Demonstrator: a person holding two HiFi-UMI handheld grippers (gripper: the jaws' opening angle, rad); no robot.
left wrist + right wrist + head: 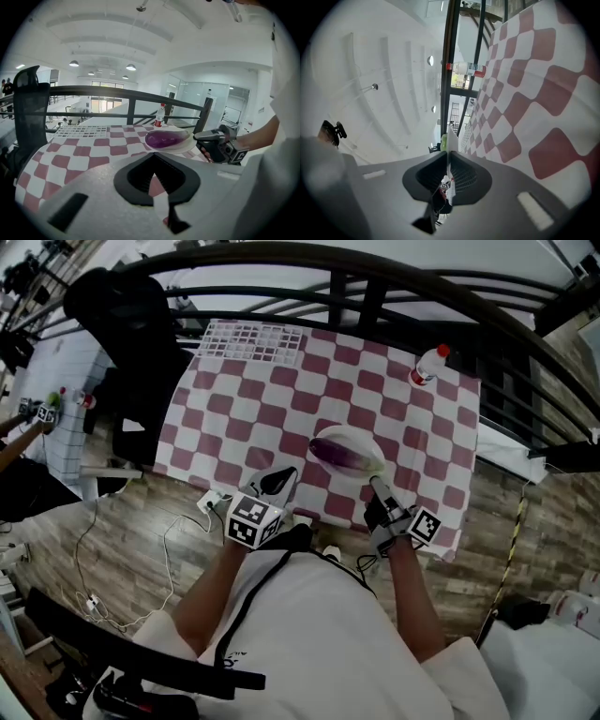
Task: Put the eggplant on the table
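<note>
The right claw (376, 487) is pinching a white plate (361, 439) with the purple eggplant (334, 457) over the red-and-white checked desk (253, 399) by a black rail (375, 266). The left claw (277, 482) is hanging closed, empty.

Dull red and white checks all over the tablecloth (244, 399); glossy purple on the eggplant (339, 457), paler toward one end; plain white for the plate (352, 433); clear bottle (427, 367) with red cap and red band; white grid rack (251, 338); black-and-white square markers on the cubes of the left gripper (284, 476) and right gripper (374, 484), black at the jaws; brown wood-grain planks on the floor (122, 540); black railing (375, 268) and chair (131, 315); white shirt (309, 634) with thin black line
</note>
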